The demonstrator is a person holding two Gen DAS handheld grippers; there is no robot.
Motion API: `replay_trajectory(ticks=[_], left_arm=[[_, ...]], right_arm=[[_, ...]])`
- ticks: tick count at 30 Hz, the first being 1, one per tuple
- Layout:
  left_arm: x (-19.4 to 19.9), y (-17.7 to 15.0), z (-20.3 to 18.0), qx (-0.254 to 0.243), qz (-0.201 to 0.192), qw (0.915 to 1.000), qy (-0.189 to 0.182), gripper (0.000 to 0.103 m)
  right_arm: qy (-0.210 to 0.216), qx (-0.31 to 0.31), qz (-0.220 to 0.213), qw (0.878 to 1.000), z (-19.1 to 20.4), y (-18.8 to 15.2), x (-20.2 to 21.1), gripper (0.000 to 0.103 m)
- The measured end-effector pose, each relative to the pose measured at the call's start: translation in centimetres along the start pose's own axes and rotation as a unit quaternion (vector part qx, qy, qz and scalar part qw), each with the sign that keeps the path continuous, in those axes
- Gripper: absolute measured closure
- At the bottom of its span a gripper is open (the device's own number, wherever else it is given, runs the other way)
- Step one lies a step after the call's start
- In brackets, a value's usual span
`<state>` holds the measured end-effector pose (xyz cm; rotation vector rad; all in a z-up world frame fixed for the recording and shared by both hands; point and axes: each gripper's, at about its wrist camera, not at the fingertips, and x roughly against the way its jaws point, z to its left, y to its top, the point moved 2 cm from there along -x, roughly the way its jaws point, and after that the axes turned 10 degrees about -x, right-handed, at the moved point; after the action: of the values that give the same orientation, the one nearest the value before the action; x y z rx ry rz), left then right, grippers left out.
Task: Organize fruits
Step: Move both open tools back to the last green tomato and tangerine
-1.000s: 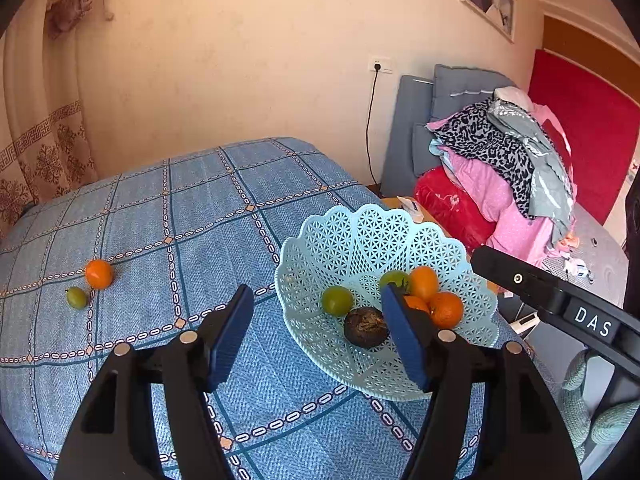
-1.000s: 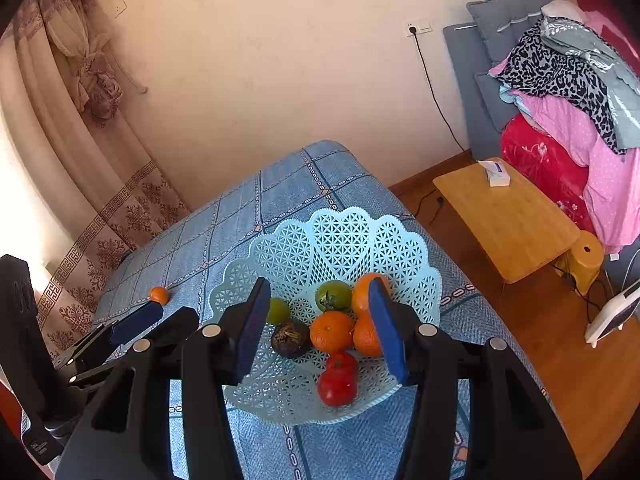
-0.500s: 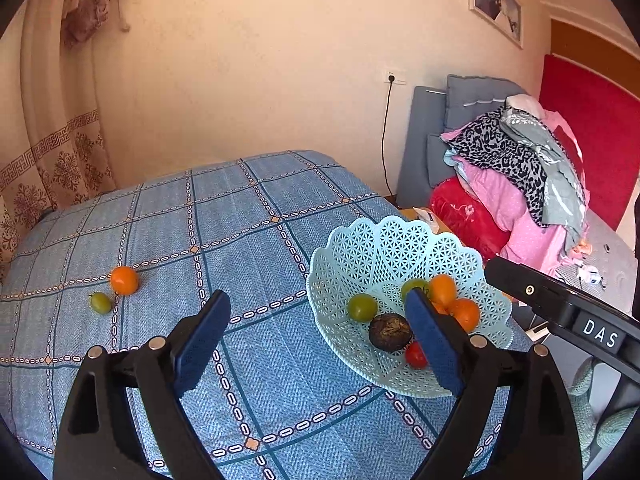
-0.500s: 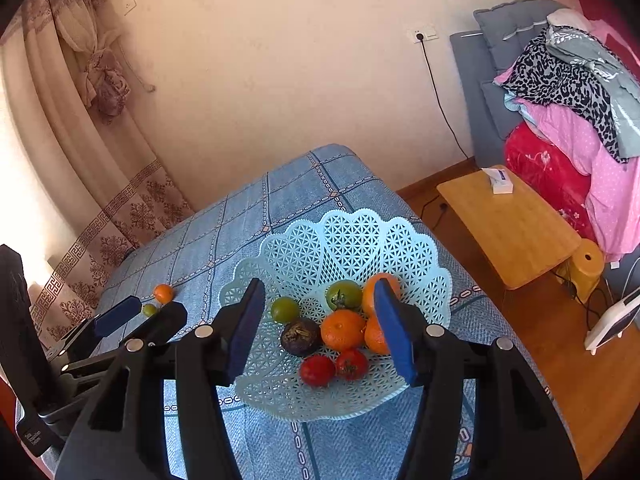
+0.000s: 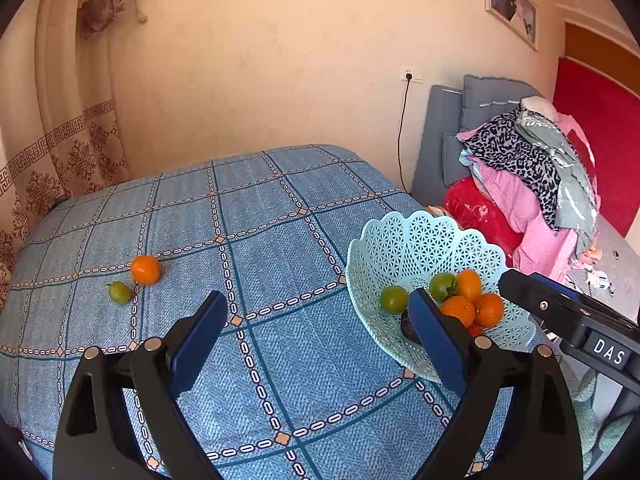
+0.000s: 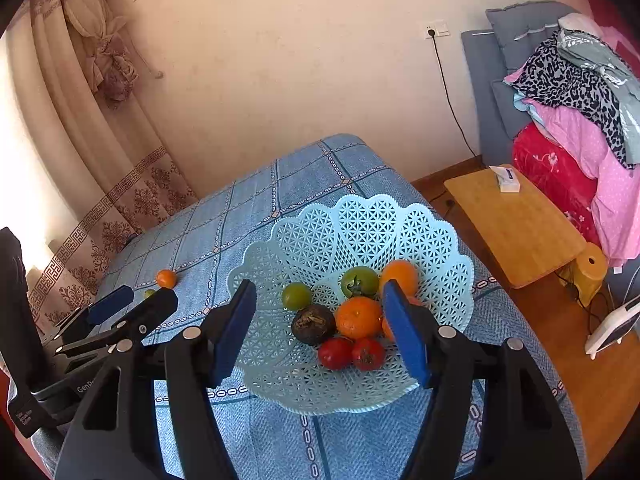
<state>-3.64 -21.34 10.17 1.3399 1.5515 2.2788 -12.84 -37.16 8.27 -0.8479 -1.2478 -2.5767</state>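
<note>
in the pale-blue lattice basket [image 6: 360, 224], mixed fruit [image 6: 358, 317]; both grippers' fingers [image 6: 234, 332] wide apart, empty

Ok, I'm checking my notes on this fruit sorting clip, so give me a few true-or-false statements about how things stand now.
1. Both grippers are open and hold nothing. True: left gripper, right gripper.
2. The basket is empty. False: it holds fruit.
3. An orange and a small green fruit lie on the blue cloth, outside the basket. True.
4. Two red tomatoes lie beside the basket. False: they lie inside it.
5. The dark fruit lies in the basket. True.
</note>
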Motion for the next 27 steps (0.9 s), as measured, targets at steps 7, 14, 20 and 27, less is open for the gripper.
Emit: replay_trajectory(ticks=[7,14,20,27], left_arm=[[-0.1,-0.8,2.4,0.0,0.012,0.9995,0.028,0.009],[0.3,-1.3,5.0,0.0,0.019,0.9977,0.066,0.009],[0.7,-2.1,8.0,0.017,0.025,0.9951,0.094,0.009],[0.6,-3.1,12.3,0.056,0.037,0.9908,0.117,0.009]], right_arm=[[0.003,0.021,0.001,1.0,1.2,-0.7,-0.5,0.027],[0.023,0.046,0.006,0.999,3.7,-1.1,-1.4,0.025],[0.038,0.082,0.014,0.996,6.9,-1.6,-2.7,0.021],[0.051,0.113,0.031,0.992,10.3,-2.4,-4.5,0.021]])
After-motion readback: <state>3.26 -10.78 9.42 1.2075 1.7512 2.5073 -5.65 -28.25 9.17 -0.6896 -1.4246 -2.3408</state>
